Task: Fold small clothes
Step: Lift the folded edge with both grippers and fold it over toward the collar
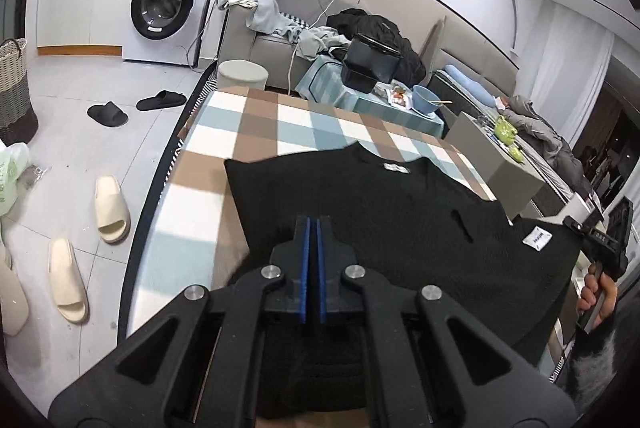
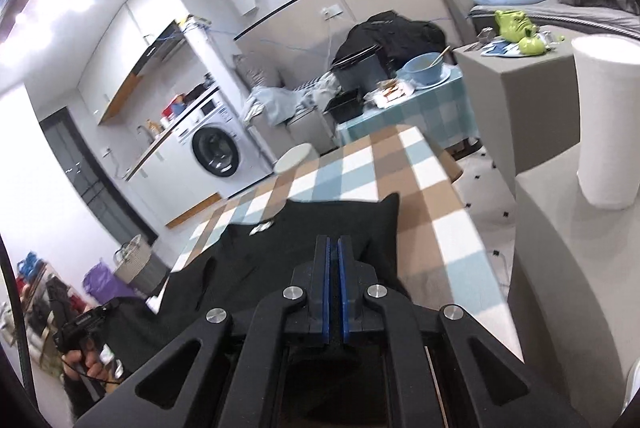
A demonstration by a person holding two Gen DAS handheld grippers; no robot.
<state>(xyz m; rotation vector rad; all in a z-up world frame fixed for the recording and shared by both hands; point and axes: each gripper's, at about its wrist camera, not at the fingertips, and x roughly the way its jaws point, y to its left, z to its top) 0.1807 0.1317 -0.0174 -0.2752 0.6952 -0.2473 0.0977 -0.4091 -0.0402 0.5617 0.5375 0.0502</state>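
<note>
A black top (image 1: 372,196) with a white neck label (image 1: 397,167) lies on the checked tablecloth (image 1: 260,120), its near edge raised. My left gripper (image 1: 313,218) is shut, blue pads together, pinching the top's near edge, and the cloth hangs below it. In the right wrist view my right gripper (image 2: 333,238) is shut on the other near corner of the black top (image 2: 304,228). That gripper also shows at the right edge of the left wrist view as the right gripper (image 1: 600,236), with a hand (image 1: 598,294) on it. The left gripper (image 2: 86,324) appears low left in the right wrist view.
Cream slippers (image 1: 112,208) and black slippers (image 1: 160,100) lie on the floor left of the table. Beyond it stand a round stool (image 1: 242,72), a low table with a blue bowl (image 1: 426,98) and black boxes (image 1: 370,60), and a sofa. Grey cabinets (image 2: 516,100) and a white cylinder (image 2: 608,124) stand right.
</note>
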